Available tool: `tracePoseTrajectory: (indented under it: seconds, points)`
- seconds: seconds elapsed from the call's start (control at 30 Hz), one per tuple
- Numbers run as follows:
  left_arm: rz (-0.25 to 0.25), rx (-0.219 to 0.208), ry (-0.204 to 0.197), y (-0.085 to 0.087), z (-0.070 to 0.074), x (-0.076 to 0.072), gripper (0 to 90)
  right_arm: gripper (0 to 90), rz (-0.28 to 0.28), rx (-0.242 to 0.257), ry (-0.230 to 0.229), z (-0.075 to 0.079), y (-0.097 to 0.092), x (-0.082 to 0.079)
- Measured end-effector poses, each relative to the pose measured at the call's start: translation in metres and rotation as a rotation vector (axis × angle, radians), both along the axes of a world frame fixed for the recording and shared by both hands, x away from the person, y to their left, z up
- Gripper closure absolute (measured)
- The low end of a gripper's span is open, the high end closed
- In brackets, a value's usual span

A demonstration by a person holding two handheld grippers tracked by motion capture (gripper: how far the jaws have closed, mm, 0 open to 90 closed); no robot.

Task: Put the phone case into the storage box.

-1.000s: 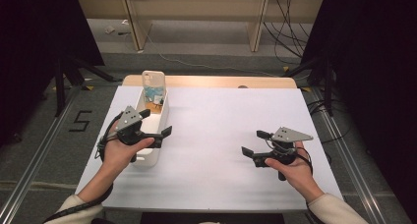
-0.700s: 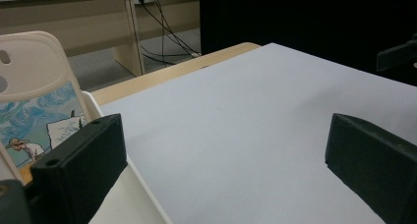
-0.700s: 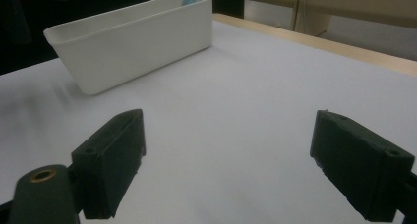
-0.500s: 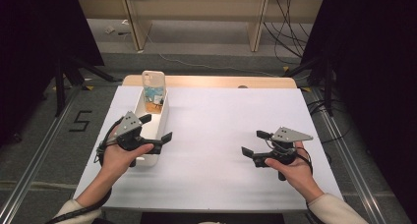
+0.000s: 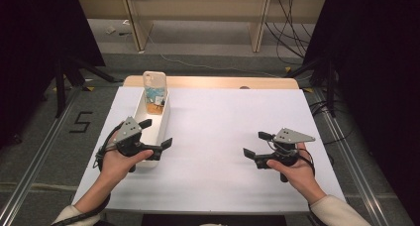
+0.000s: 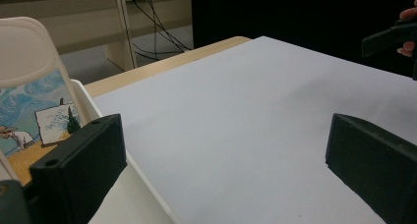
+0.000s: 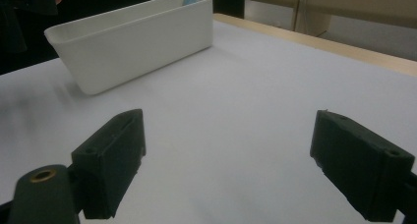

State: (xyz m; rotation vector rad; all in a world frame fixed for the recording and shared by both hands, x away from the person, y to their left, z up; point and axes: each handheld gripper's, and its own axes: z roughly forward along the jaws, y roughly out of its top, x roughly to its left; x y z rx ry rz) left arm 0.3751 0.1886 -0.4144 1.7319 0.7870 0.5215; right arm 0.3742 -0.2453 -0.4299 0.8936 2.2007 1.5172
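Observation:
A long white bin (image 5: 162,118) lies lengthwise on the left of the white table (image 5: 228,117). A phone case with a painted picture (image 5: 154,86) stands upright at its far end. My left gripper (image 5: 156,133) hovers open over the bin's near end, with one jaw above the inside and the other past the right wall. In the left gripper view the case (image 6: 29,101) is at the left and the bin's rim (image 6: 147,184) runs between the jaws. My right gripper (image 5: 256,144) is open on the right with nothing between its jaws, facing the bin (image 7: 137,42).
A wooden strip (image 5: 213,82) edges the table's far side, with shelving legs and cables on the floor behind. Metal rails (image 5: 39,151) run along both sides of the table. A wide stretch of white surface lies between the two grippers.
My left gripper has drifted a little toward the person along the bin, still open. The right gripper has not moved.

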Motion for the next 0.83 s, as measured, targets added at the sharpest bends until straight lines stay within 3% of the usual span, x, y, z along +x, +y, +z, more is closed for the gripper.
tracePoseTrajectory:
  seconds: [0.83]
  points:
    - [-0.01, 0.0, -0.001, 0.0007, -0.0007, -0.0005, 1.5, 14.5, -0.002, 0.004, 0.0, 0.0003, -0.0019, 0.0003]
